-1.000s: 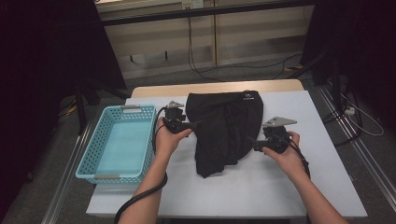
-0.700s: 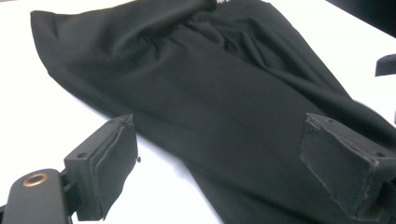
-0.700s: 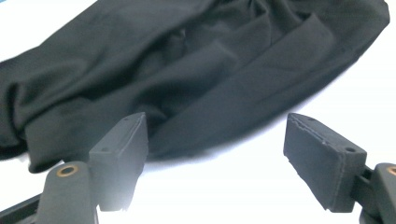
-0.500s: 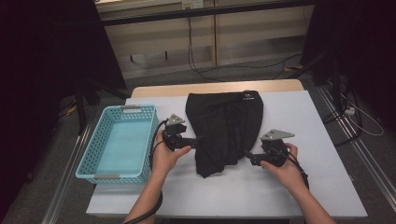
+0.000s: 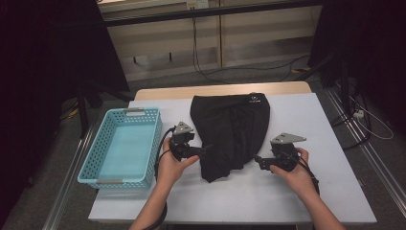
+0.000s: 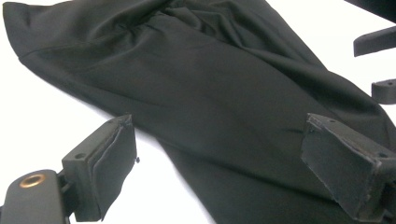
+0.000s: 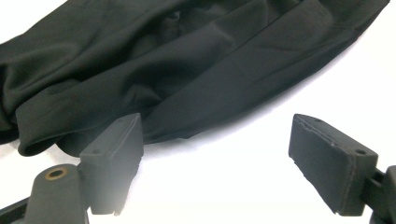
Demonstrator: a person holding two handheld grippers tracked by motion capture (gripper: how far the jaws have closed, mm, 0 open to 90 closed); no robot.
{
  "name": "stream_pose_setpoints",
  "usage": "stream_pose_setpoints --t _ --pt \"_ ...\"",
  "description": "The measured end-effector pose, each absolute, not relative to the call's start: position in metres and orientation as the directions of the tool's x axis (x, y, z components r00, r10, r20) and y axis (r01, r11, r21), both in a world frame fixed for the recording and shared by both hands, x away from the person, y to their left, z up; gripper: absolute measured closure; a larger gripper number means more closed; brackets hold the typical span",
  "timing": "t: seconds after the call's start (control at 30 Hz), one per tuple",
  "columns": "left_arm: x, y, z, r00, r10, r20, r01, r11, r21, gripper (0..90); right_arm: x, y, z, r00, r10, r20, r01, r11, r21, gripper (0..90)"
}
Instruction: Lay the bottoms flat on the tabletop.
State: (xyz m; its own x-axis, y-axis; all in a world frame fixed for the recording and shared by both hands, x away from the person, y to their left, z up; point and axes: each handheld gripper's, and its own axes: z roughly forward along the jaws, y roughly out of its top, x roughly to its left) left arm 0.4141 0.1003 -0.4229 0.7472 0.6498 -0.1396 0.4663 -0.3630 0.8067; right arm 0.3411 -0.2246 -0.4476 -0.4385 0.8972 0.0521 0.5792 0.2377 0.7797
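High view: we have the crumpled black fabric garment [image 5: 232, 132] lying mid-counter [image 5: 297, 196], left gripper [image 5: 203, 151] and right gripper [image 5: 257, 159] flanking it, jaws apart, just widened, gripping nothing. Closing on several layers could bunch the cloth.

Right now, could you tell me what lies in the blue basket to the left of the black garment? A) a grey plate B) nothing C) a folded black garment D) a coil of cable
B: in the high view the basket shows only its bare blue floor, while the black garment lies on the table to its right, between the two open grippers.
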Motion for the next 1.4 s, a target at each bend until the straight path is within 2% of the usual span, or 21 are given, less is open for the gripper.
stream_pose_setpoints --t 0.43,0.63,0.73,0.93,1.0,1.27,1.4 --pt "0.404 0.092 -0.419 0.772 0.618 -0.147 0.449 -0.367 0.815 11.3 0.339 -0.225 -0.447 -0.44 0.897 0.044 0.576 0.244 0.78 16.2" --pt "0.4 0.089 -0.422 0.787 0.598 -0.154 0.447 -0.381 0.809 14.4 0.339 -0.221 -0.445 -0.457 0.889 0.034 0.563 0.259 0.784 27.7" --pt "0.397 0.085 -0.424 0.789 0.596 -0.152 0.448 -0.388 0.805 15.3 0.339 -0.219 -0.443 -0.48 0.876 0.039 0.558 0.271 0.784 36.8" --pt "0.389 0.077 -0.425 0.812 0.562 -0.161 0.439 -0.405 0.802 20.2 0.338 -0.211 -0.445 -0.525 0.85 0.04 0.553 0.305 0.775 44.9" --pt "0.386 0.074 -0.426 0.822 0.541 -0.176 0.443 -0.414 0.795 24.5 0.337 -0.208 -0.445 -0.541 0.84 0.038 0.549 0.319 0.773 47.1" --pt "0.376 0.062 -0.432 0.843 0.5 -0.197 0.449 -0.453 0.77 30.3 0.335 -0.197 -0.443 -0.577 0.814 0.059 0.543 0.329 0.773 45.8" --pt "0.372 0.055 -0.435 0.854 0.484 -0.191 0.442 -0.481 0.757 31.6 0.334 -0.192 -0.444 -0.587 0.808 0.05 0.538 0.343 0.77 41.4"
